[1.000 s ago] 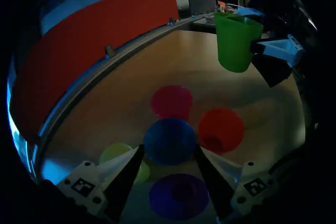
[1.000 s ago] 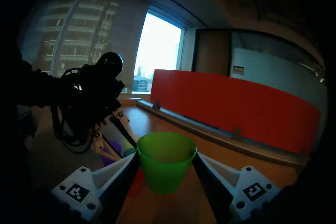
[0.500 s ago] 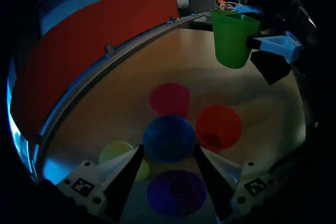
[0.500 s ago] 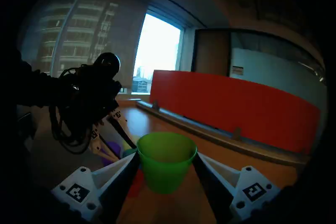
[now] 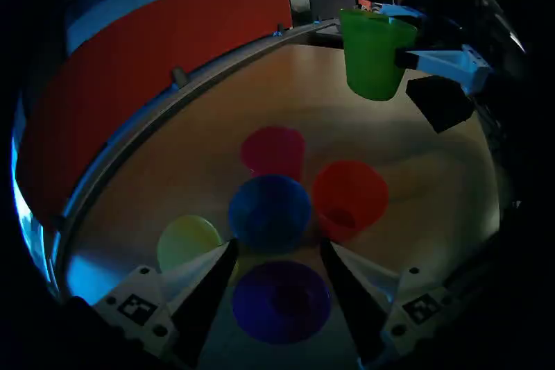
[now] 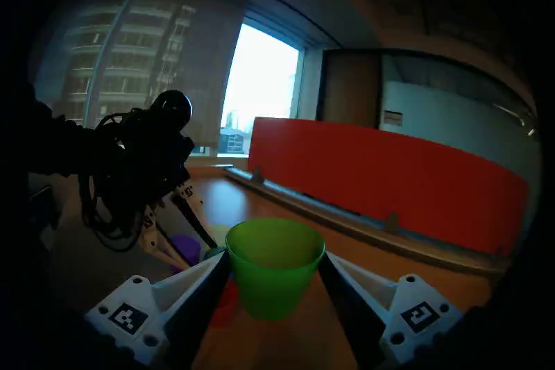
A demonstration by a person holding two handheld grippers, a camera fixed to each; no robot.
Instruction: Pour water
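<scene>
My right gripper (image 6: 274, 259) is shut on a green cup (image 6: 275, 283) and holds it upright in the air above the wooden table (image 5: 229, 134). From the left gripper view, that green cup (image 5: 371, 54) hangs at the upper right, held by the right gripper (image 5: 416, 75). My left gripper (image 5: 279, 248) is open and points down at a cluster of cups. A blue cup (image 5: 269, 212) sits just beyond its fingertips, and a purple cup (image 5: 281, 300) lies below between the fingers. Pink (image 5: 272, 151), red (image 5: 349, 196) and yellow (image 5: 187, 241) cups stand around the blue one. I cannot tell whether any cup holds water.
A red partition (image 5: 152, 57) with a metal rail (image 5: 173, 99) borders the table's far side. The right gripper view shows the left gripper (image 6: 182, 234) and the dark-sleeved arm (image 6: 76, 155) holding it at the left, with a bright window (image 6: 260, 92) behind.
The left gripper has drawn back from the blue cup, so more of the purple cup shows between its fingers. The green cup has drifted slightly left and up in the left gripper view.
</scene>
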